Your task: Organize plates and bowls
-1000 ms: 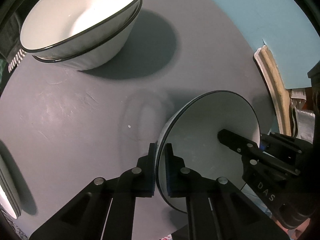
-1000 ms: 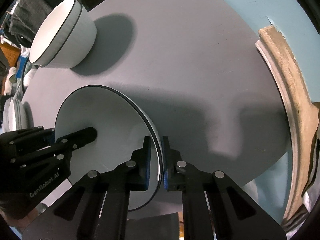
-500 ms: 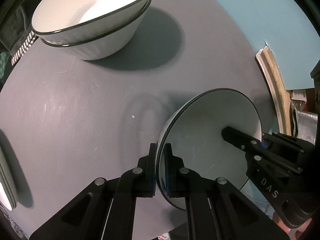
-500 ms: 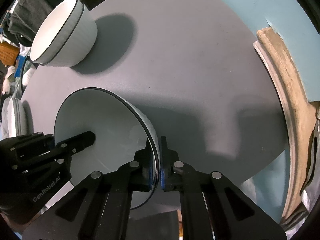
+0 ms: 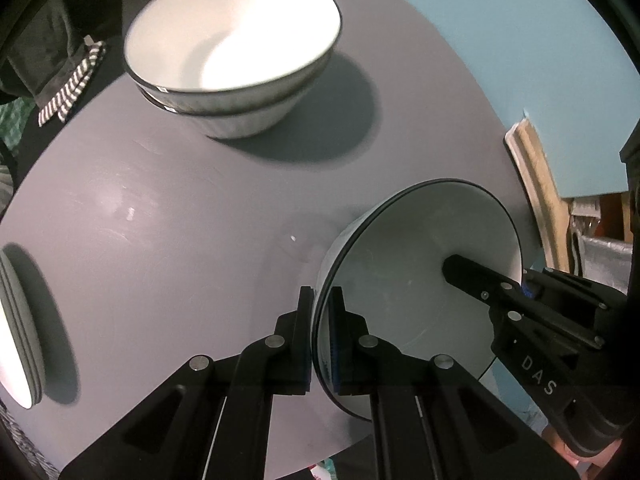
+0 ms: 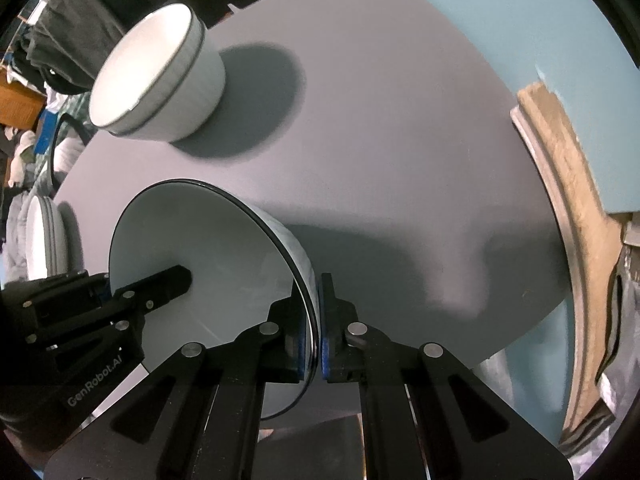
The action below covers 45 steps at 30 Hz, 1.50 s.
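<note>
A white bowl with a black rim (image 5: 400, 280) (image 6: 208, 264) hangs just above the grey round table (image 5: 160, 240) (image 6: 400, 140). My left gripper (image 5: 320, 320) is shut on its near-left rim. On the opposite rim my right gripper (image 6: 316, 320) is shut too, and it shows as a black finger inside the bowl in the left wrist view (image 5: 480, 276). Two more white bowls, nested (image 5: 232, 60) (image 6: 160, 76), stand at the far side of the table. A stack of white plates (image 5: 16, 328) (image 6: 44, 236) sits at the table's left edge.
A pale blue wall (image 5: 500, 40) rises behind the table. A curved beige moulding (image 6: 568, 200) runs along the right side. Dark and striped cloth (image 5: 68, 80) lies beyond the far left edge. Clutter fills the far left background (image 6: 24, 140).
Both grippers have carried the held bowl across the table toward the nested bowls, which now sit more centrally in both views. The bowl is lifted slightly; both grips stay shut.
</note>
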Available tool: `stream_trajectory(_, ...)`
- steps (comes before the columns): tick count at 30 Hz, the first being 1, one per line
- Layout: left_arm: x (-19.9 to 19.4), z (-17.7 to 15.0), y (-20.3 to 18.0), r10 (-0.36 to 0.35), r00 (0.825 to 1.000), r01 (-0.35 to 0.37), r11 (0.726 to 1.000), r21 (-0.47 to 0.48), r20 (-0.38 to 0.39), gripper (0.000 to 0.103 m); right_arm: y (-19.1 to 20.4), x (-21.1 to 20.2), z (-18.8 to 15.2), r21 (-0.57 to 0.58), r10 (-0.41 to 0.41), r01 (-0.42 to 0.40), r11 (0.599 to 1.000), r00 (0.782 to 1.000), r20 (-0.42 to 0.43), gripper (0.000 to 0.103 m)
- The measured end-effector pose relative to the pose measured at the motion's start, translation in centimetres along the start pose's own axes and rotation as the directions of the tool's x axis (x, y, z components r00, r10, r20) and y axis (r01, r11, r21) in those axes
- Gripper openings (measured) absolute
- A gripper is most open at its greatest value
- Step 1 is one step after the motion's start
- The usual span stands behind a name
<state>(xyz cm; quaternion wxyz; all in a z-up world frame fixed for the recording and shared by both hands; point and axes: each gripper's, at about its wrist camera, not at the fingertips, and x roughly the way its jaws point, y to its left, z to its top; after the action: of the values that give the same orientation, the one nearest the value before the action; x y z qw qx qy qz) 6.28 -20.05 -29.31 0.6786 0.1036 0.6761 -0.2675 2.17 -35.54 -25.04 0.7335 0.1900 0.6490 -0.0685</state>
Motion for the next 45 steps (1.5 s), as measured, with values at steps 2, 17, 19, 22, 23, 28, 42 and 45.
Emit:
stream_trajectory(2,-0.4,0.1,0.1,0.0,1.0,0.0,1.0,-0.005,0.016,0.006,-0.4,-0.7,0.0,-0.006,0.001,-0.001,1.0,1.0,0.008,0.005)
stream_trajectory(17,-5.3,3.2,3.4,0.024,0.993,-0.018,0.998,-0.058,0.117,0.006,4.3,-3.1,3.8,-0.105,0.003,0.005,0.994,0.997,0.077,0.005)
stream_trajectory(19,-5.8,3.7,3.7,0.028,0.991,-0.02,0.998,-0.064,0.129,0.006,4.9,-3.4,4.6,-0.121,0.005,0.006,0.993,0.996,0.084,0.005)
stream_trajectory(22,-6.4,4.4,4.2,0.031,0.989,-0.02,0.997,-0.077,0.143,0.006,5.5,-3.6,5.2,-0.144,0.005,0.008,0.99,0.996,0.093,0.005)
stream_trajectory(23,-6.6,4.6,4.4,0.031,0.989,-0.02,0.997,-0.081,0.146,0.006,5.7,-3.7,5.5,-0.15,0.006,0.008,0.989,0.995,0.095,0.005)
stream_trajectory(28,-7.5,6.3,5.2,0.045,0.985,-0.028,0.994,-0.103,0.168,0.006,6.8,-3.9,7.2,-0.174,0.013,0.004,0.985,0.995,0.099,0.005)
stream_trajectory(42,-7.0,10.3,7.4,0.088,0.983,-0.065,0.988,-0.141,0.161,0.007,8.4,-3.6,12.6,-0.229,0.018,-0.002,0.973,0.998,0.068,0.005)
stream_trajectory(45,-6.7,10.8,7.5,0.094,0.985,-0.073,0.987,-0.143,0.146,0.007,8.5,-3.0,13.4,-0.225,0.028,-0.017,0.974,0.999,0.045,0.005)
